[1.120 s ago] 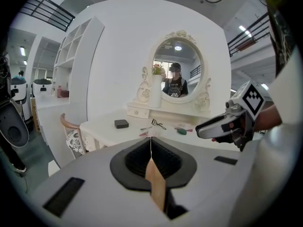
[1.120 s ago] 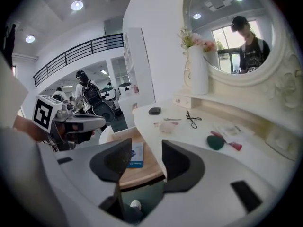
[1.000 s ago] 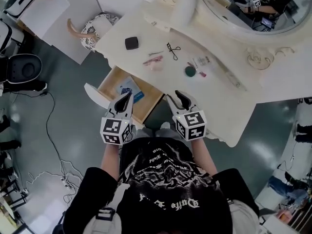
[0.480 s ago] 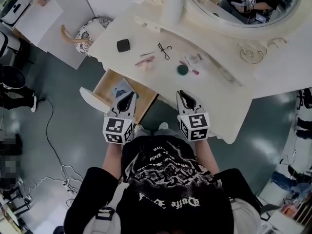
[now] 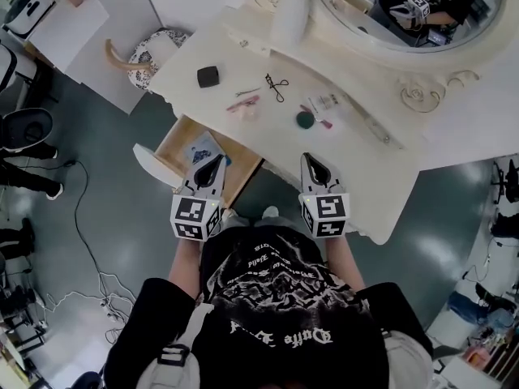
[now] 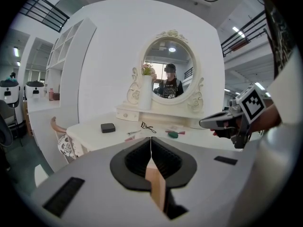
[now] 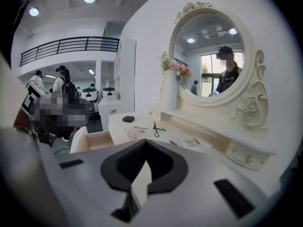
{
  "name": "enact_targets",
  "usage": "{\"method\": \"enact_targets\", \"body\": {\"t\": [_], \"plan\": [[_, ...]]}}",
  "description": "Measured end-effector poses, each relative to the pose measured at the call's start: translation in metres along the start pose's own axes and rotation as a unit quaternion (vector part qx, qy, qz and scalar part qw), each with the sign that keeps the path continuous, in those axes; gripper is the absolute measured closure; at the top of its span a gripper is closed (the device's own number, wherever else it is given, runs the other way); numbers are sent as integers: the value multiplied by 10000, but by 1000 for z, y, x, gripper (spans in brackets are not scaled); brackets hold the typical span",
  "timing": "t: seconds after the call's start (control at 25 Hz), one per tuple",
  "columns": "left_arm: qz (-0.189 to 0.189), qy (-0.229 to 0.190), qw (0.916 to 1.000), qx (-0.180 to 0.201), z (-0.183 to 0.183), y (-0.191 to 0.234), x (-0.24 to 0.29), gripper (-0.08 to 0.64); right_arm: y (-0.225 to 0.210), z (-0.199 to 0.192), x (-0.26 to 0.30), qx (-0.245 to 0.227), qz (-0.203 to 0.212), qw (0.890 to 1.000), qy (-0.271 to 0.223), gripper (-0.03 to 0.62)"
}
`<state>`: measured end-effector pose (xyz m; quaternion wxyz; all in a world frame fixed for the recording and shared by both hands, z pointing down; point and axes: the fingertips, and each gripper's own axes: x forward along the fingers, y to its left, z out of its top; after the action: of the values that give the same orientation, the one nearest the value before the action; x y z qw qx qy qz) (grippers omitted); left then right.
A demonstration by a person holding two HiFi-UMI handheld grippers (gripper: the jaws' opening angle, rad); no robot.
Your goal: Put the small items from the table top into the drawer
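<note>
On the cream dressing table (image 5: 365, 160) lie a black compact (image 5: 208, 76), a pink stick with tweezers (image 5: 243, 102), an eyelash curler (image 5: 278, 86), a green round item (image 5: 305, 119) and a clear packet (image 5: 328, 102). The drawer (image 5: 185, 136) stands pulled out at the table's front left, with a blue-printed item inside. My left gripper (image 5: 217, 160) hovers over the drawer's near edge, shut and empty. My right gripper (image 5: 309, 159) hangs before the table's front edge, shut with nothing in it. The left gripper view shows the compact (image 6: 108, 127) and curler (image 6: 147, 126) far ahead.
A white vase (image 5: 290, 6) and an oval mirror (image 5: 405, 6) stand at the table's back. A stool with a patterned cushion (image 5: 154, 51) sits left of the table. Cables (image 5: 89, 241) trail on the grey floor. People stand in the hall behind the drawer (image 7: 94, 138).
The right gripper's jaws have come together and it has drifted slightly right. The left gripper has stayed over the drawer's edge. My head view has shifted a little.
</note>
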<state>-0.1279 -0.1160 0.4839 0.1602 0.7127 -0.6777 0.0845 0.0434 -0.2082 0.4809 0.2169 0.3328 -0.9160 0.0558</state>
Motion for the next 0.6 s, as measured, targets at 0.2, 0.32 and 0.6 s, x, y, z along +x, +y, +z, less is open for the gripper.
{"method": "enact_targets", "body": {"t": [0.2, 0.32, 0.6], "plan": [[-41, 23, 10000, 75, 0, -2, 1, 543, -1, -3, -1, -9, -24, 10000, 2, 583], [-63, 26, 9999, 75, -1, -3, 2, 543, -2, -4, -3, -17, -45, 10000, 15, 583], [-101, 91, 9999, 105, -6, -7, 0, 543, -1, -8, -5, -42, -50, 10000, 49, 583]]}}
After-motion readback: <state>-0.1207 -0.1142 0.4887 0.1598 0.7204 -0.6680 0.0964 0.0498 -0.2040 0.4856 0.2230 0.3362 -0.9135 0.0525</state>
